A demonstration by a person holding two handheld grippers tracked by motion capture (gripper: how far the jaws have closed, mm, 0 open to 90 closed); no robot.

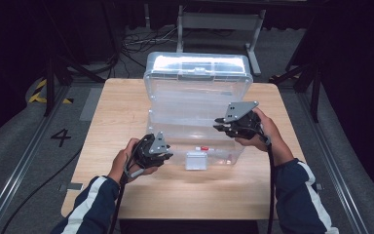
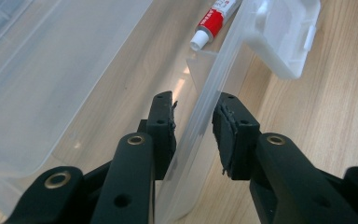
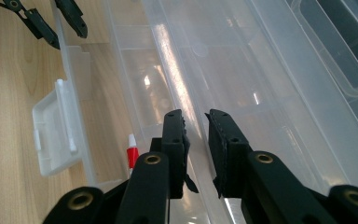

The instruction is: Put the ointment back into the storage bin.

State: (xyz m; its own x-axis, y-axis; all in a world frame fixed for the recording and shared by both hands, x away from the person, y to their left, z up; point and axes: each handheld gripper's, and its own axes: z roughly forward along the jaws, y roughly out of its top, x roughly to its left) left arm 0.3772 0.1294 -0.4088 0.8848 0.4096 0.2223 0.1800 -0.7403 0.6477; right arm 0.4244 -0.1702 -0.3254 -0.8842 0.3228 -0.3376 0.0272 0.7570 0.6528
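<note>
1. L gripper (image 1: pixel 161 155): jaws astride front wall of clear box (image 2: pixel 74 88), pads not pressing, released.
2. Tube (image 1: pixel 202 148) lies inside box, near latch (image 1: pixel 196 161).
3. R gripper (image 1: pixel 222 124): jaws straddle a clear wall inside box; grip can't tell.

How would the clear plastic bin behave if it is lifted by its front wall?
The clear plastic bin looks thin-walled, so its front wall would probably flex. Holding only a small tube, it is likely light. With its lid standing open behind, it may tip backward.
</note>
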